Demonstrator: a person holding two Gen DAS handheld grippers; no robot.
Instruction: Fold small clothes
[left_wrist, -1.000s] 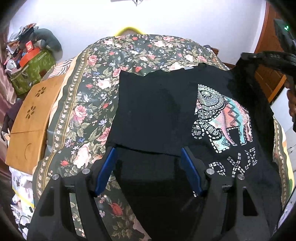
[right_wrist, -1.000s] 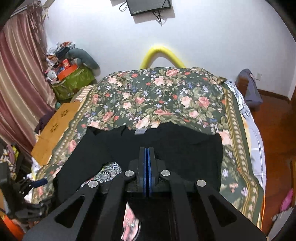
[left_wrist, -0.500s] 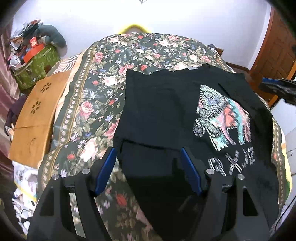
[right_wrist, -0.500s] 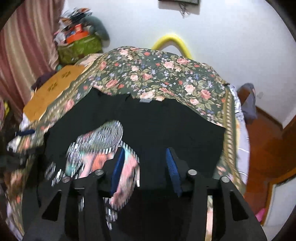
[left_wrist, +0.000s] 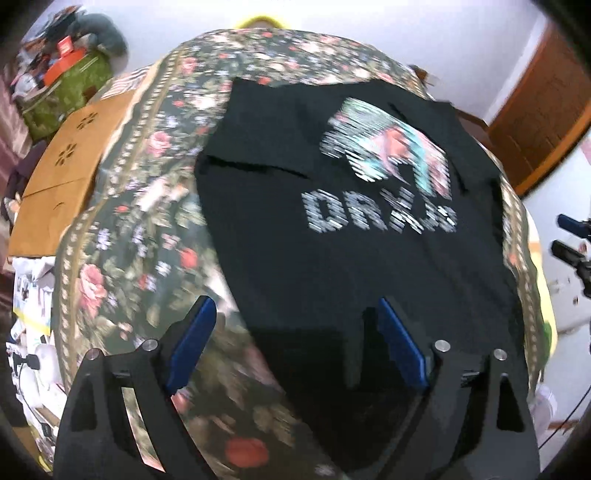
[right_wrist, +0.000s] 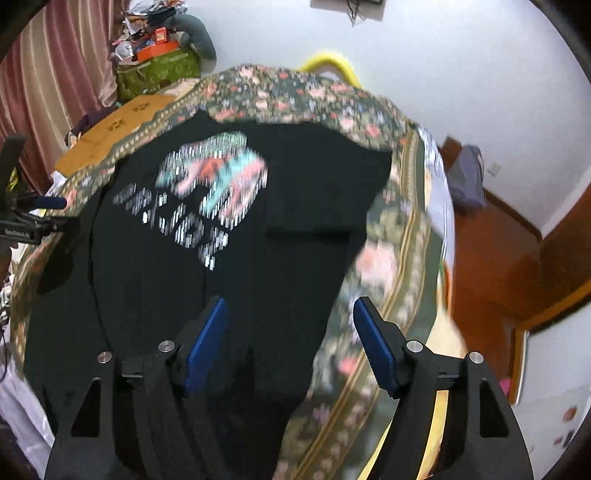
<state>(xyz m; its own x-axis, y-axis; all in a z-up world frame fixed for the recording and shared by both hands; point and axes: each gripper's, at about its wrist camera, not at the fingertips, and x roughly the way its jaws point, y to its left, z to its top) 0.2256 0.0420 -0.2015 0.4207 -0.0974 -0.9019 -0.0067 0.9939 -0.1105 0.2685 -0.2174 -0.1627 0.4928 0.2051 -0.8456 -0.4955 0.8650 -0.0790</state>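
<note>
Wide bed under a dark floral bedspread, filling most of both wrist views, blurred by motion. Wooden board off the far left edge, green bag heaped with clutter in the corner, red-brown floor on the right side.

Spread flat on the bedspread: a black T-shirt, print side up, with a colourful elephant print and pale lettering beneath it. Long axis running away from both cameras, neck end far, hem end near, just below the grippers. Both sleeves seemingly turned in over the body already, a crease line showing near the left edge, so the shirt reads as a narrow strip; probably the lengthwise folds done and a hem-to-neck fold left, though the blur leaves that uncertain.

Left gripper straddling the shirt's left border near the hem: one blue pad over floral cloth, the other over black fabric. Jaws opening, wide apart, nothing pinched, only the shirt's edge lying below the gap.

Right gripper mirroring it at the right border: left pad over black, right pad over bedspread. Jaws opening too, nothing gripped.

Hem corners lying just short of and beneath each pair of pads, neither hand clearly nearer. Likely next: drop onto the two near corners, pinch, carry toward the neck. Risk: catching bedspread along with the shirt.
</note>
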